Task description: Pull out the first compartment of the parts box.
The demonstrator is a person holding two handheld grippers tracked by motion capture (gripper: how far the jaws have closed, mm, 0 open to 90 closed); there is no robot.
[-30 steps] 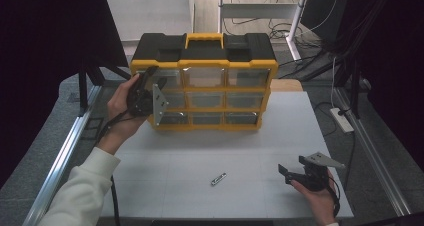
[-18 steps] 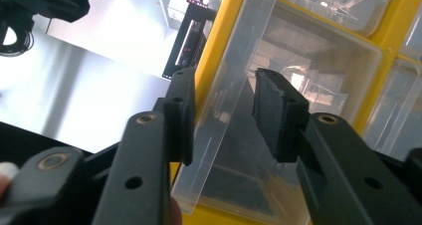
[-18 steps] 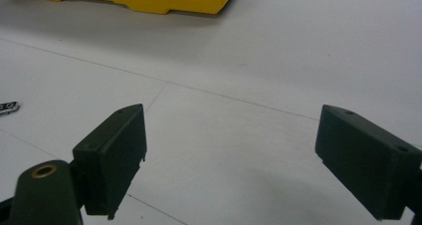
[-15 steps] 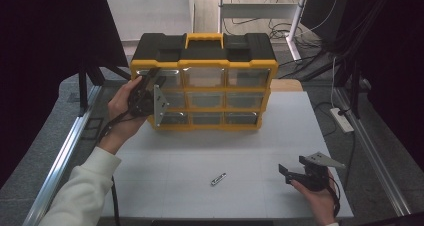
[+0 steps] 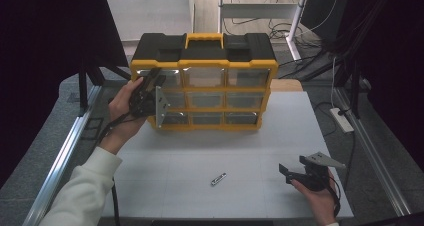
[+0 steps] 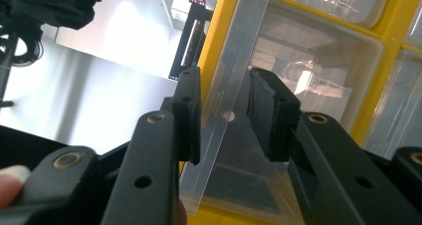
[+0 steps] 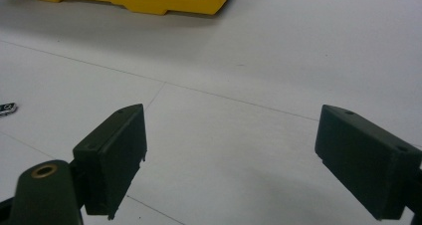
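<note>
— Right gripper (image 5: 295,172) first, nearest the person: where does it sit?

— At about five o'clock on the white table (image 5: 250,151), held low in the right hand (image 5: 320,198), its jaws spread wide with bare tabletop between them, as the right gripper view (image 7: 229,160) shows.

— And just beyond it?

— One small dark part (image 5: 218,179) lies on the table at about nine o'clock from that gripper, well apart from it and touching nothing else.

— Then the left gripper (image 5: 149,83)?

— Farther off, at about ten o'clock, the left hand (image 5: 125,111) holds it up against the yellow organiser (image 5: 202,86). In the left gripper view (image 6: 224,115) its jaws have just been closing, and the clear drawer's (image 6: 298,65) front lip stands between the pads (image 6: 188,110). One pad touches the plastic; the other looks just off it, so a firm pinch cannot be told.

— Where is that drawer?

— In the top row, leftmost column, at the cabinet's ten o'clock corner.
</note>
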